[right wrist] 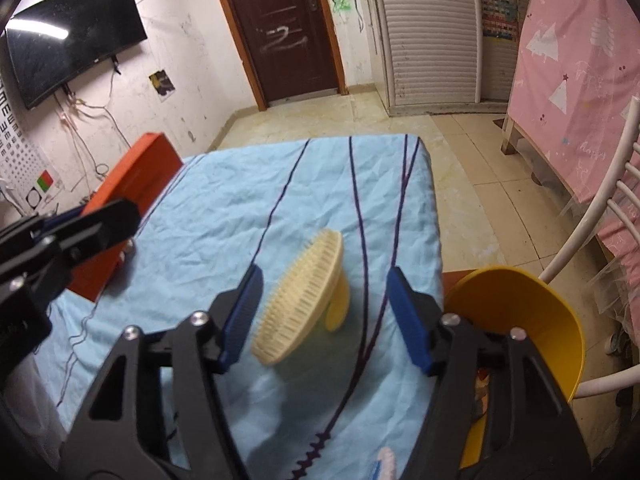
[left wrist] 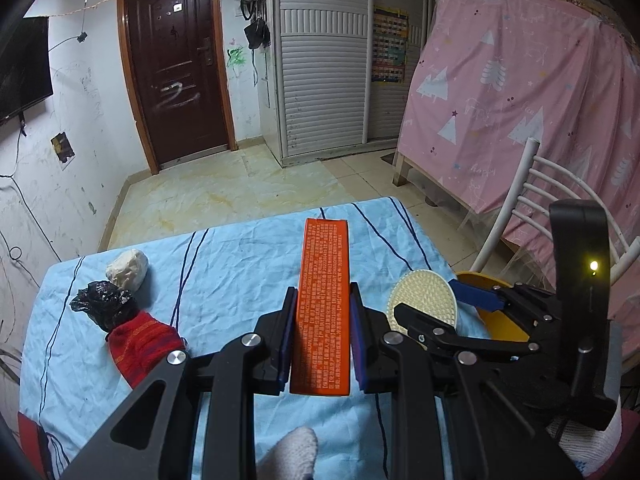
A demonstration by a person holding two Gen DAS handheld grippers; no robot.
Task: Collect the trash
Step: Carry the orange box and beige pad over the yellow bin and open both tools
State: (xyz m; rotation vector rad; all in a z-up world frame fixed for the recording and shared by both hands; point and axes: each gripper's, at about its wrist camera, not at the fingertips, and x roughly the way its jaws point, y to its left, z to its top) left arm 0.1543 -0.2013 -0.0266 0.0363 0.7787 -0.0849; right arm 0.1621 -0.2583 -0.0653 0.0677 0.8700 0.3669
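My left gripper (left wrist: 323,312) is shut on a long orange box (left wrist: 324,300) and holds it above the blue tablecloth (left wrist: 224,264); the box also shows in the right wrist view (right wrist: 124,200). My right gripper (right wrist: 324,312) is open, its blue pads on either side of a cream round brush (right wrist: 302,300) that looks tilted and blurred between them, apart from both pads. The brush also shows in the left wrist view (left wrist: 424,300). A yellow bin (right wrist: 528,320) stands off the table's right edge, beside the right gripper.
On the table's left lie a crumpled white paper ball (left wrist: 128,268), a black plastic bag (left wrist: 104,304) and a red knitted item (left wrist: 140,344). A white chair (right wrist: 592,232) and a pink-curtained frame (left wrist: 520,92) stand to the right.
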